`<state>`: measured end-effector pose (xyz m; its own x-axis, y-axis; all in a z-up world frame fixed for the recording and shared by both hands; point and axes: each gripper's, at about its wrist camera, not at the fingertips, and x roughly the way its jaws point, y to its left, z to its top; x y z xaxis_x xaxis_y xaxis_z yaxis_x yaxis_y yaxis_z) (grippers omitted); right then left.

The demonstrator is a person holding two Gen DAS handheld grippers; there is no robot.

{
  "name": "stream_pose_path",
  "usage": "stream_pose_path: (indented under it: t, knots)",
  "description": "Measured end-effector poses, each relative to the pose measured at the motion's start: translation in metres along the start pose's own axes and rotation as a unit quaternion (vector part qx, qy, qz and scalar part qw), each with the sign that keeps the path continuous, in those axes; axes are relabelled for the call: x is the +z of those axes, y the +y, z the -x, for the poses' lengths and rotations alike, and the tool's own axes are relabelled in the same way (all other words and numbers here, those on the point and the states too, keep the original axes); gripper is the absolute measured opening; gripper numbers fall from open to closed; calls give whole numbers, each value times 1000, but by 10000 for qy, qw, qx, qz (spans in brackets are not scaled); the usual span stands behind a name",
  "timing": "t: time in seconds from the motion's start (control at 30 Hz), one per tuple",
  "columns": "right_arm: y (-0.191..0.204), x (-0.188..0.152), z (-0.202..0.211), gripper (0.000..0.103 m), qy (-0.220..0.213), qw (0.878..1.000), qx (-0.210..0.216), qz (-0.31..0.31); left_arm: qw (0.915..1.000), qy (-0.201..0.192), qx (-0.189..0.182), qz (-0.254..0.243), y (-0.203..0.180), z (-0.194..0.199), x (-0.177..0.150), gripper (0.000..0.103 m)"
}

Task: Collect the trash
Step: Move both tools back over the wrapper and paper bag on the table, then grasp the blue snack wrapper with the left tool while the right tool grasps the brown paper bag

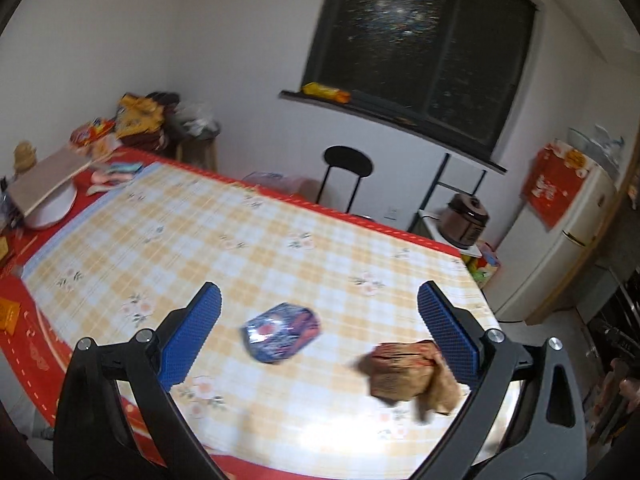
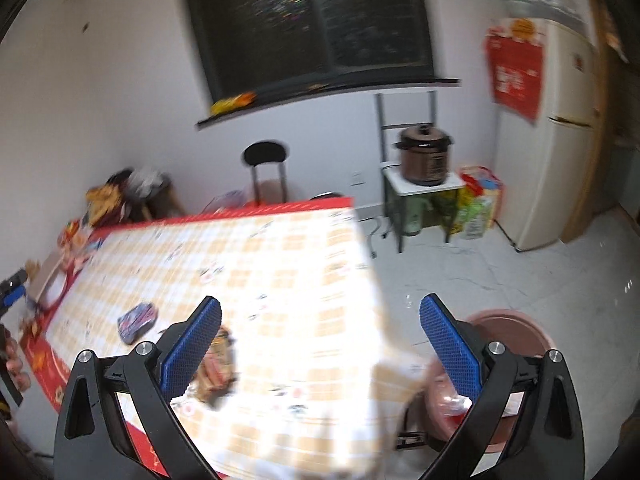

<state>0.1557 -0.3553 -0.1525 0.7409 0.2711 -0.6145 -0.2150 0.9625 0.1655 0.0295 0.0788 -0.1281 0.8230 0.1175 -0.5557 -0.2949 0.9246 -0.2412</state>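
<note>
A blue crumpled wrapper [image 1: 280,332] lies on the checked tablecloth [image 1: 240,240], between the wide-apart blue pads of my left gripper [image 1: 318,310], which is open and empty above it. A brown crumpled packet [image 1: 408,376] lies just inside the right pad. In the right wrist view the same blue wrapper [image 2: 138,320] and brown packet [image 2: 218,364] sit at the left, the packet partly hidden behind the left pad. My right gripper [image 2: 320,312] is open and empty over the table's right corner. A pink bin [image 2: 516,344] holding some trash stands on the floor beside the table.
A white bowl under a board [image 1: 44,192] and snack bags [image 1: 136,116] crowd the far left end of the table. A black chair [image 1: 346,176] stands behind it. A cooker [image 2: 426,156] on a small stand and a fridge [image 2: 560,140] are at the right.
</note>
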Motion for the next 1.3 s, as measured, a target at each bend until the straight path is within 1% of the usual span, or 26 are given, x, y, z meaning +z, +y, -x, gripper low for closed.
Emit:
stream_pose_path:
  t: [0.13,0.33,0.43,0.5,0.53,0.63,0.67,0.73,0.83,0.87,0.9,1.0,1.07,1.13,1.23,1.3]
  knots:
    - [58,-9,-40,98,289,9991,106,304,9998,113,-22,134,44,-12,-1,97]
    - [125,-29,-94,98,776,9951,184,591,9990,372,-107,243,97,-42,-4,97]
    - [148,-42,-118,98,1034,9920,203,692,9979,542,-159,304,120,-59,-6,97]
    - [164,-53,-138,98,1264,9883,140,843,9972,652,-177,315,132,-70,-7,97]
    - [172,-59,-147,98,1387,9856,40,965,9967,711,-202,330,137,-74,-8,97]
    - [178,-70,-163,98,1546,9814,-208,1116,9954,850,-284,349,147,-87,-13,97]
    - [175,-73,-167,98,1551,9812,-403,1079,9950,887,-299,349,148,-89,-14,97]
    - [162,-74,-172,98,1615,9814,-620,826,9937,1008,-348,357,152,-98,-18,97]
    - [144,-78,-175,97,1713,9821,-665,415,9918,1160,-428,328,154,-111,-21,97]
    - [139,-80,-178,93,1783,9811,-668,334,9912,1203,-452,317,154,-117,-21,97]
    - [137,-83,-180,84,1860,9798,-676,295,9907,1234,-480,321,154,-121,-20,97]
    - [130,-93,-191,74,2096,9764,-517,31,9891,1325,-575,298,150,-134,-19,97]
    - [123,-98,-197,69,2211,9739,-429,-276,9874,1418,-663,226,142,-144,-21,97]
    - [117,-104,-201,66,2290,9710,-242,-635,9853,1524,-761,151,134,-152,-24,97]
    - [117,-110,-205,62,2370,9685,-169,-740,9815,1688,-908,34,123,-164,-31,97]
    - [120,-113,-207,56,2397,9678,-94,-762,9786,1811,-974,-42,117,-173,-37,97]
